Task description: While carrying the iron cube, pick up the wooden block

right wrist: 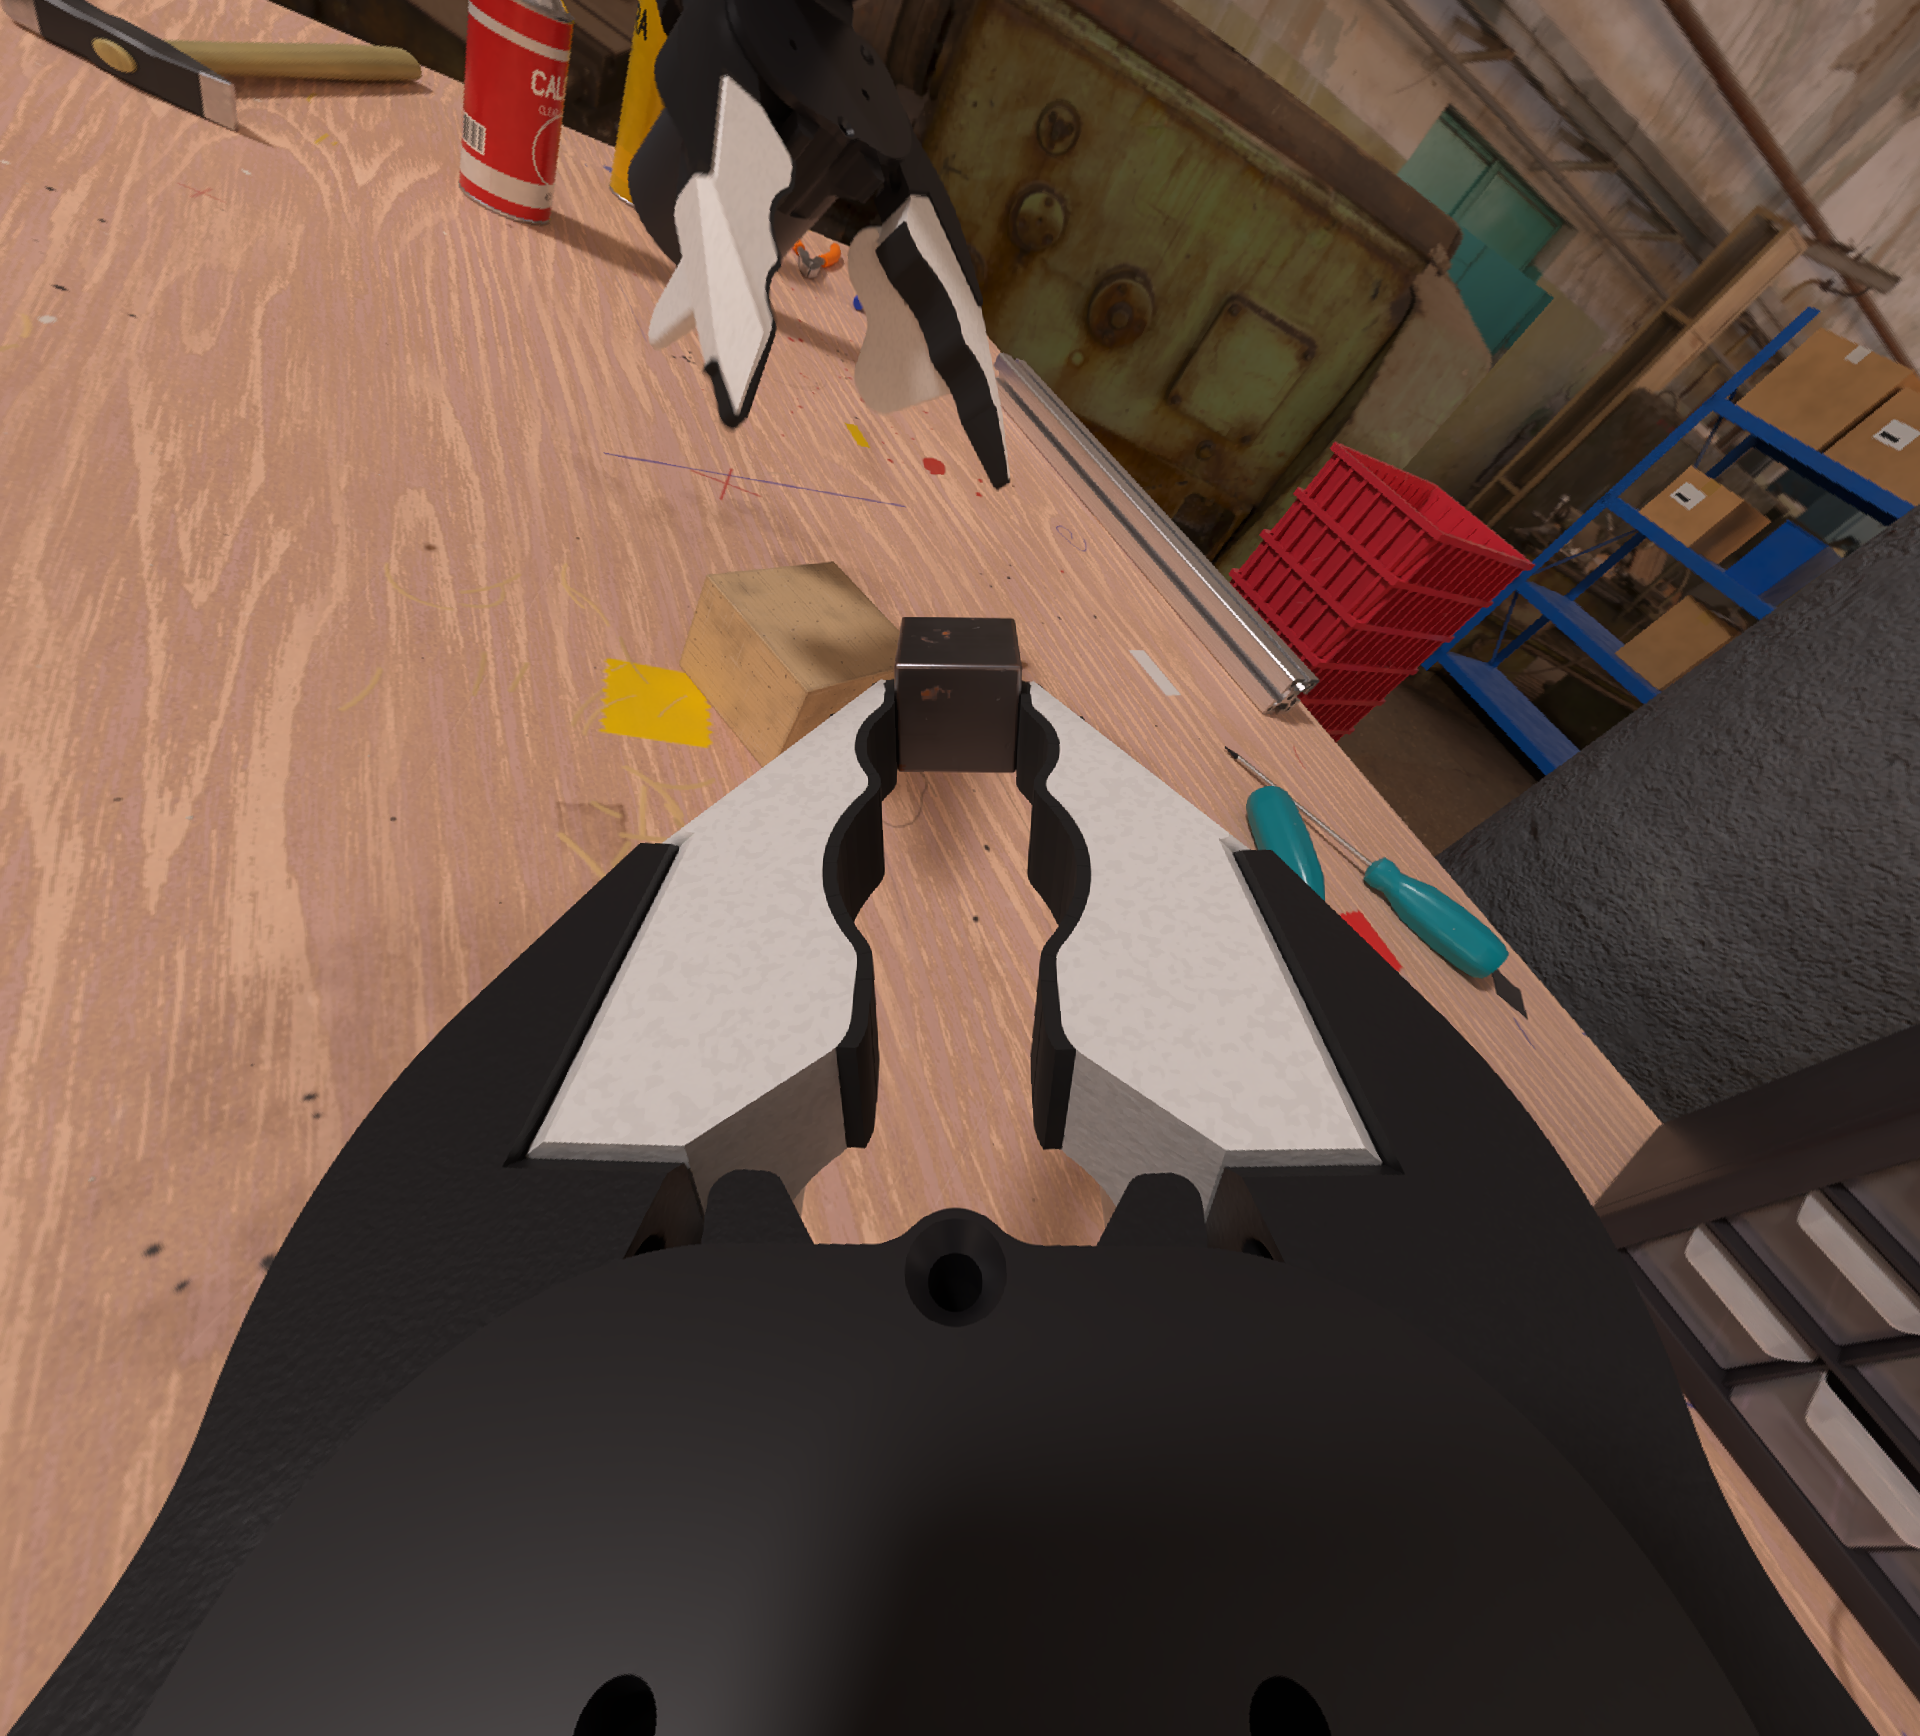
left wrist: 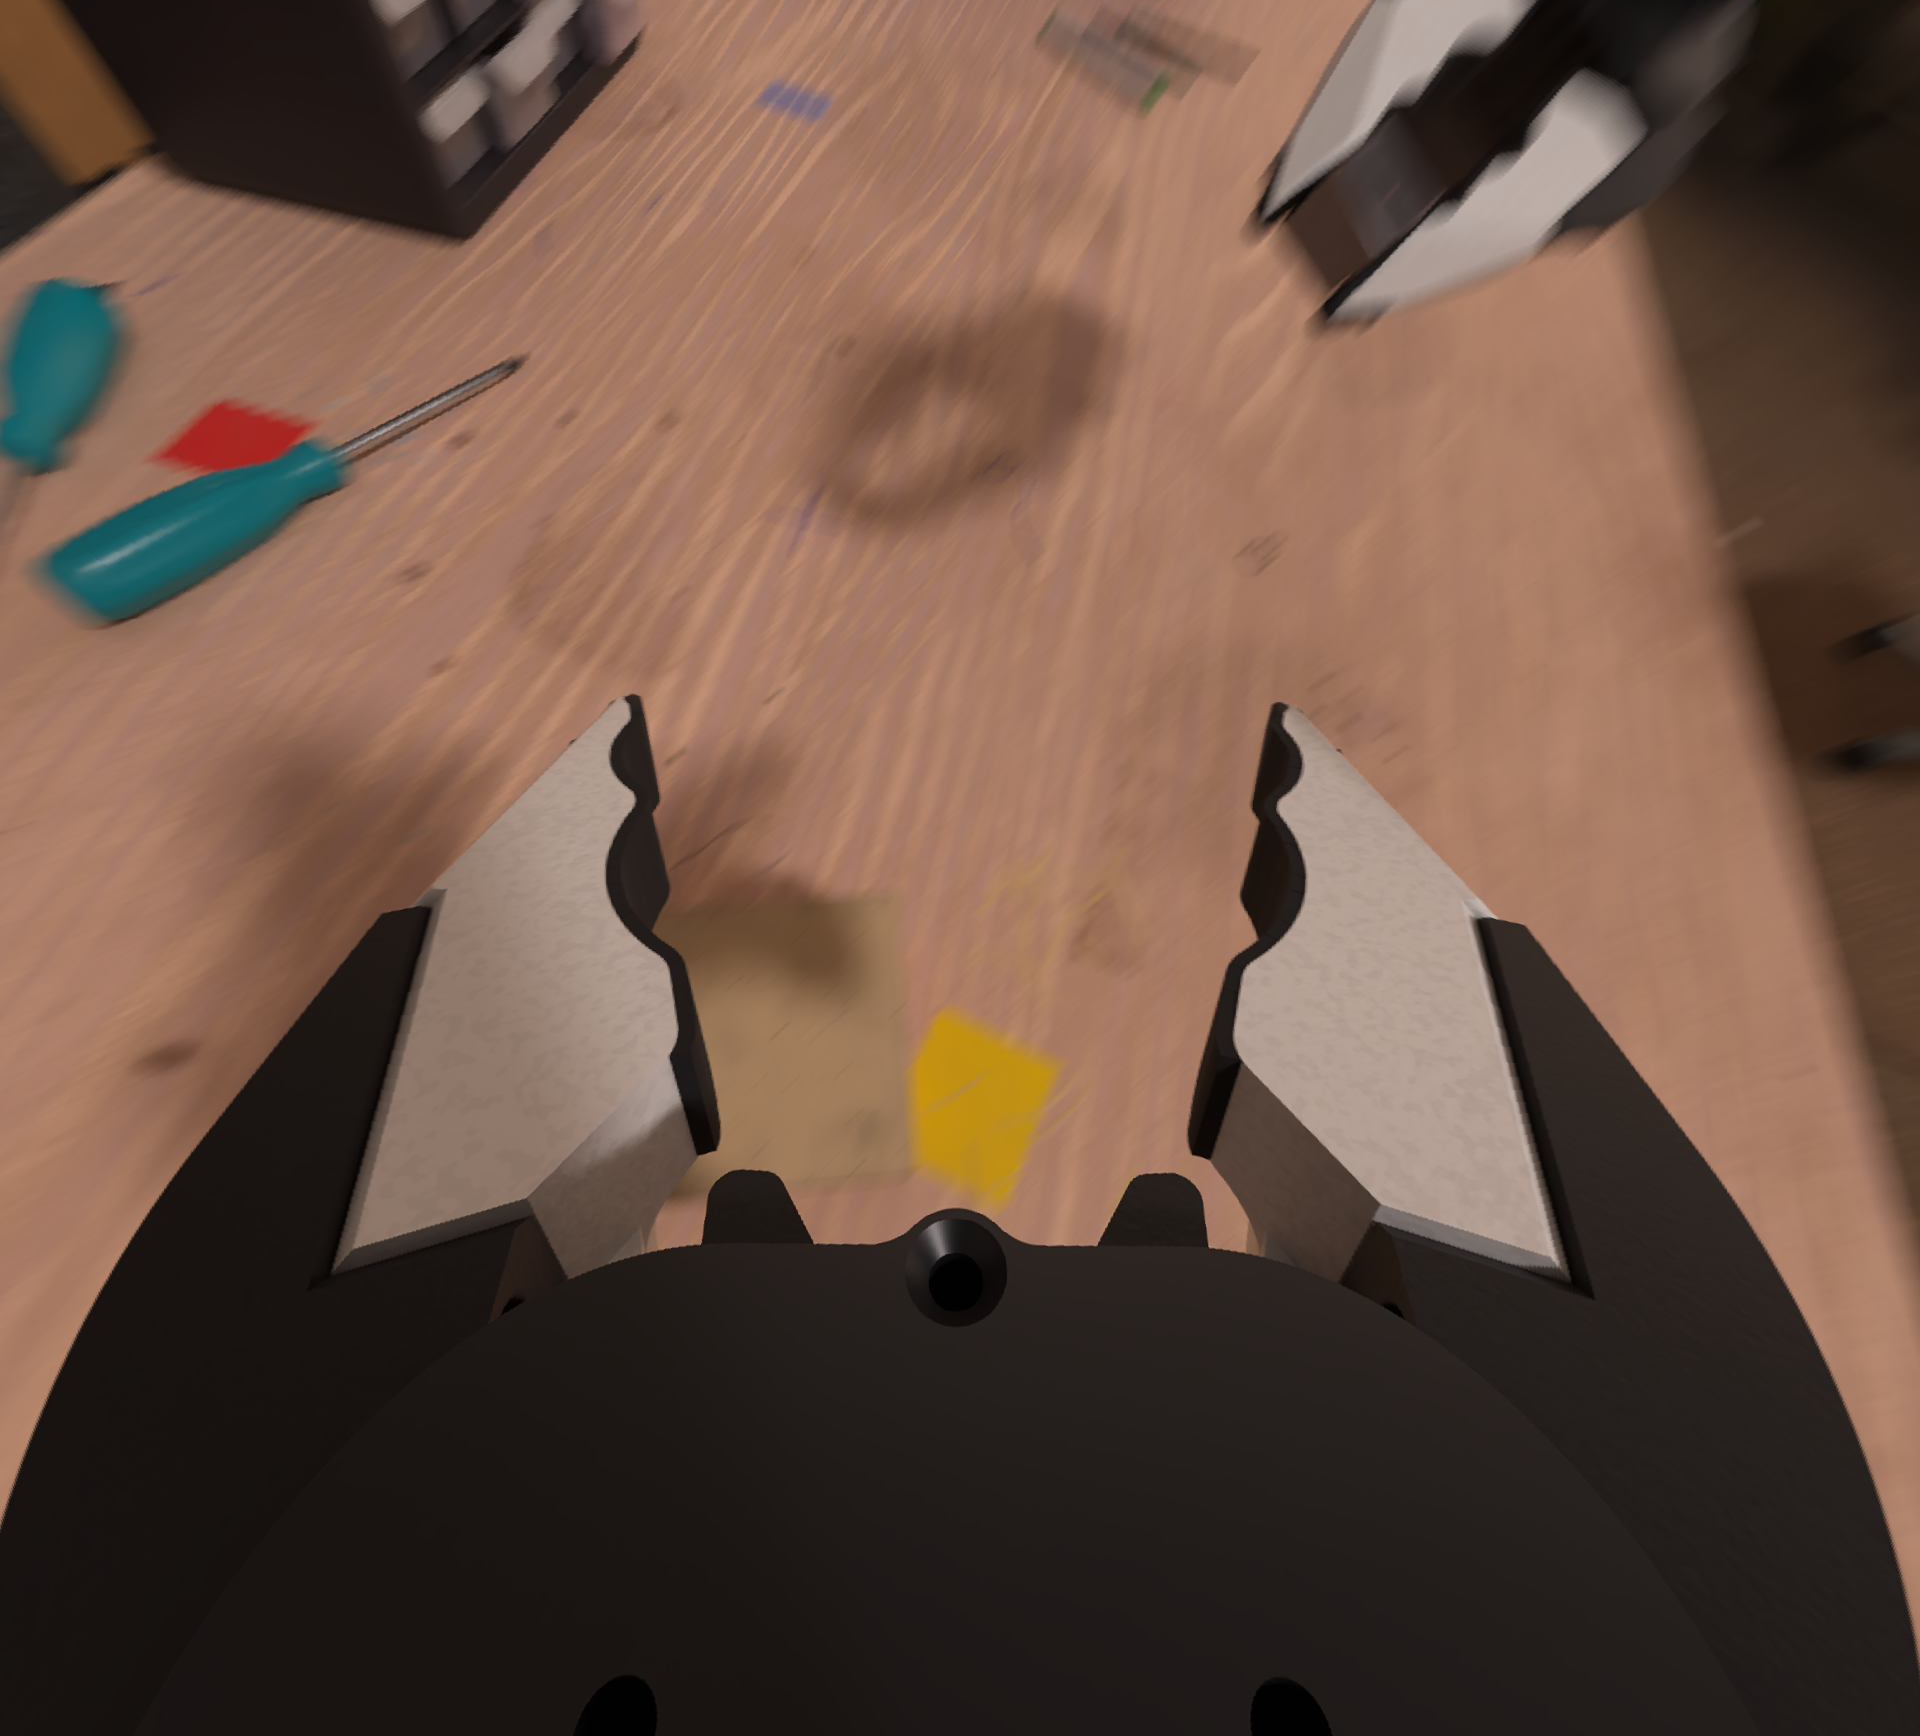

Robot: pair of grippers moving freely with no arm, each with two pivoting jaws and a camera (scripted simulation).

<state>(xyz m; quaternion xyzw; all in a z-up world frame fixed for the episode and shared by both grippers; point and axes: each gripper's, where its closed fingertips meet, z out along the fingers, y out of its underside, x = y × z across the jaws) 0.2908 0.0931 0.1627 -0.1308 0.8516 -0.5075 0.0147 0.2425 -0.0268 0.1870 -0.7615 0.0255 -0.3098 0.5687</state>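
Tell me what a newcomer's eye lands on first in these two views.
First, the small dark iron cube pinched at the tips of the right tongs, held above the table. Just behind it sits the pale wooden block beside a yellow patch. Above them, the left tongs hang open.

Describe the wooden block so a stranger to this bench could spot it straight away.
On the big plywood workbench, look just past the tips of the right gripper, which is shut on a small dark iron cube. The wooden block sits on the bench behind that cube, beside a yellow patch. It is pale tan and clearly bigger than the dark metal cube.
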